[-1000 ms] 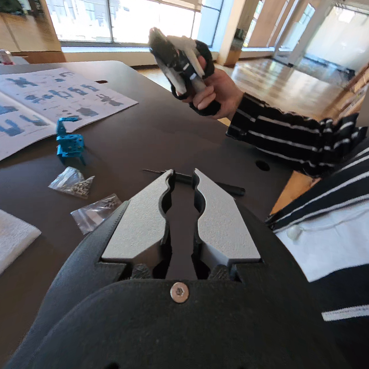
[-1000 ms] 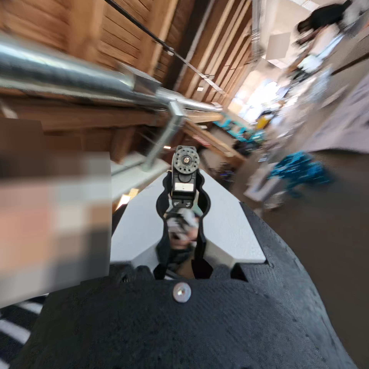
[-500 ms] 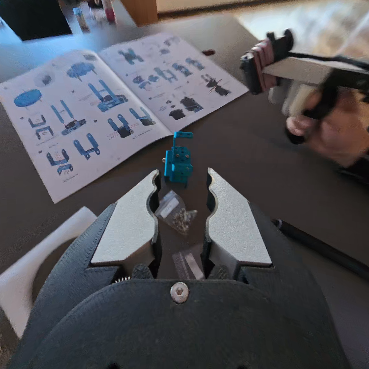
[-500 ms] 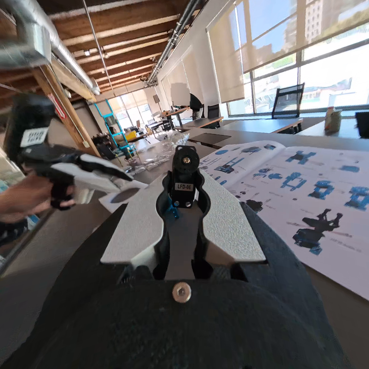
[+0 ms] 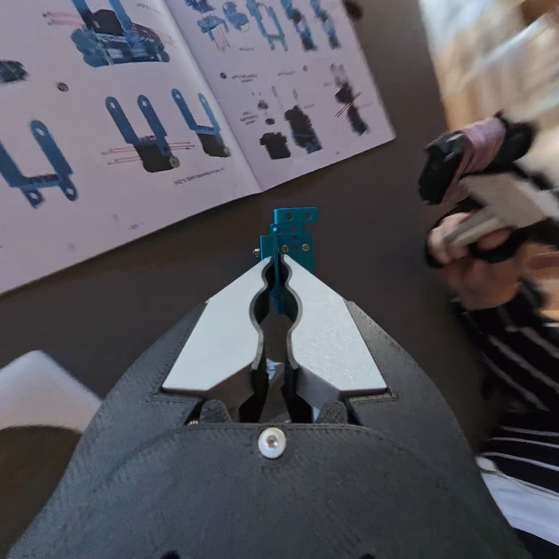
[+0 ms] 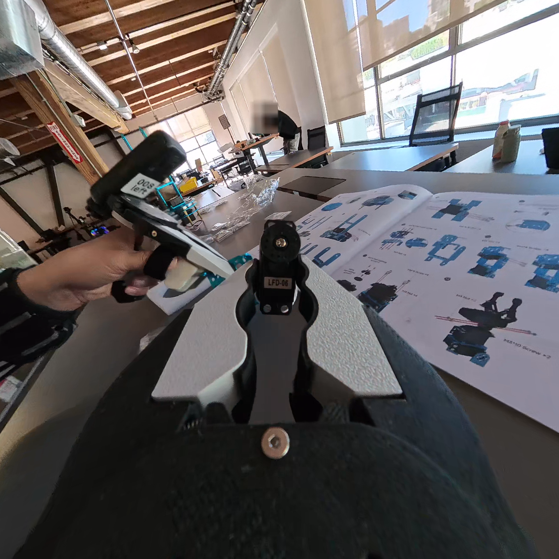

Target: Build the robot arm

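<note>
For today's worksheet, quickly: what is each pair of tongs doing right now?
Left tongs: shut on the blue metal bracket.
Right tongs: shut on the black servo motor.

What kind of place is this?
Probably an open workshop or maker office: long desks, exposed ceiling ducts, and an assembly manual lying open on the table beside kit parts.

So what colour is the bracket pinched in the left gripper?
Blue metal bracket, clearest in the left wrist view, between the left gripper tips.
</note>
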The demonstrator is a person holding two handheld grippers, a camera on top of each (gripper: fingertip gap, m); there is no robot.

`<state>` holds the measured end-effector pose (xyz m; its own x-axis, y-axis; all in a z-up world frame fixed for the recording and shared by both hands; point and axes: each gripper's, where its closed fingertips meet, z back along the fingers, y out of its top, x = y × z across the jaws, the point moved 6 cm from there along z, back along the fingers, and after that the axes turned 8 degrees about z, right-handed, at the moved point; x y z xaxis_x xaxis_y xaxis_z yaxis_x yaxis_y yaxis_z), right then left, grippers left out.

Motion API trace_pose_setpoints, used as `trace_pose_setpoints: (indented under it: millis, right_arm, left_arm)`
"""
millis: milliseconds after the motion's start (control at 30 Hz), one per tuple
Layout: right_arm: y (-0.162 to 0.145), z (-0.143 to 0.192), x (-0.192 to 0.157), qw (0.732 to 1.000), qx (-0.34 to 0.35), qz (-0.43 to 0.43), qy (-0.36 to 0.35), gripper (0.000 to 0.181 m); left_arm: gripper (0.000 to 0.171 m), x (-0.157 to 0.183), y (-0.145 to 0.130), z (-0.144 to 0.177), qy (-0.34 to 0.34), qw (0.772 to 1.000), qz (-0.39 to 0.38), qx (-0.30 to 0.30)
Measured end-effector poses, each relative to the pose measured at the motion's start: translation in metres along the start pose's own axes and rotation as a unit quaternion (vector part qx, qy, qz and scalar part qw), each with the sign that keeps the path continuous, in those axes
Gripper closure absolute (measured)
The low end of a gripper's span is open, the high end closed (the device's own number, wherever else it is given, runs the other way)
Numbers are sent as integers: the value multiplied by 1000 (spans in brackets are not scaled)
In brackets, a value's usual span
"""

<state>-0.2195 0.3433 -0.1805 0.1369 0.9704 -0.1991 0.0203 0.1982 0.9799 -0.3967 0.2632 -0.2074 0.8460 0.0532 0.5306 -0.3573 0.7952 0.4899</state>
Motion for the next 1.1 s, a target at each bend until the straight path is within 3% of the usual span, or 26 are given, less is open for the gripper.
trace_pose_setpoints:
  millis: [67,167,267,467,667,1100]
  right_arm:
    - [-2,1,0,999,3,-31,12,158]
    - [1,4,0,996,21,-80,30,158]
    - [0,4,1,990,22,-130,45,158]
    - [-10,-8,-17,963,5,-237,125,159]
    - [-13,-13,-19,946,16,-290,142,159]
    - [-6,-9,-25,991,2,-127,41,159]
  left_arm:
    - [171,7,-1,5,-98,993,60,34]
    - [171,18,-1,17,-228,961,131,89]
    - [171,26,-3,27,-287,935,162,128]
    - [171,48,-5,36,-273,935,138,179]
    - [171,62,-3,35,-232,940,123,215]
    - [171,70,-6,29,-195,939,114,260]
